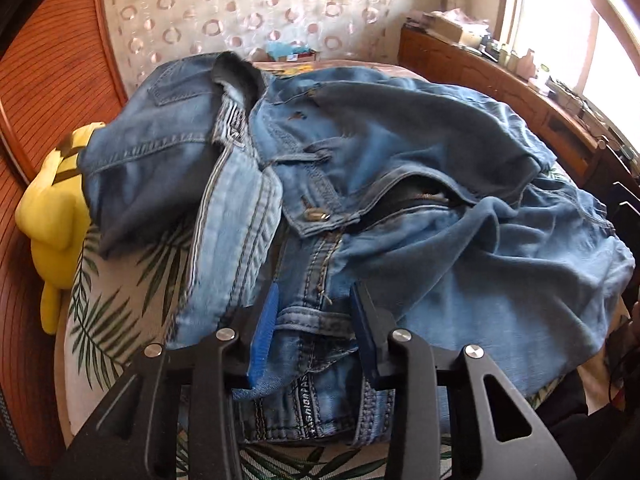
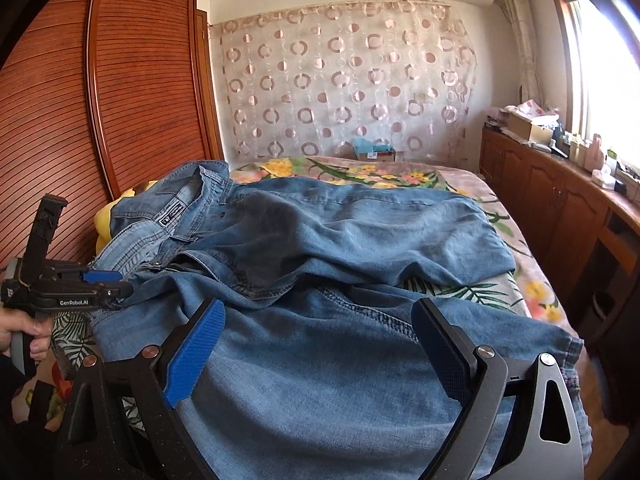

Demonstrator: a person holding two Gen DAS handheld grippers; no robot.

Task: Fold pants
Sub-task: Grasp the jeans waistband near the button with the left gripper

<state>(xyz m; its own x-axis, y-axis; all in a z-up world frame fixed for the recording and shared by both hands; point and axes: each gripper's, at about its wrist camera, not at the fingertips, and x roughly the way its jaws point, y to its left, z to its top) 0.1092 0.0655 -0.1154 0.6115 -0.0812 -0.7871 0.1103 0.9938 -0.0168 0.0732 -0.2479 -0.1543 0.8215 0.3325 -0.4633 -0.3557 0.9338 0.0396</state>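
Blue denim pants (image 1: pixel 400 168) lie in a rumpled heap on the bed, fly open, with the button (image 1: pixel 316 214) showing. In the left wrist view my left gripper (image 1: pixel 316 300) has its blue pads on either side of the waistband (image 1: pixel 312 328), which bunches between them. In the right wrist view the pants (image 2: pixel 340 232) spread across the bed. My right gripper (image 2: pixel 316 320) is wide open just above a pant leg (image 2: pixel 312 380), holding nothing. The left gripper (image 2: pixel 100 280) also shows there at the left, at the waistband end, held by a hand.
The bed (image 2: pixel 360 172) has a floral, leaf-print cover. A yellow plush toy (image 1: pixel 56 208) lies at the left edge by the wooden wardrobe (image 2: pixel 100 100). A cluttered wooden cabinet (image 2: pixel 560 200) runs along the right under the window. A patterned curtain (image 2: pixel 344 80) hangs behind.
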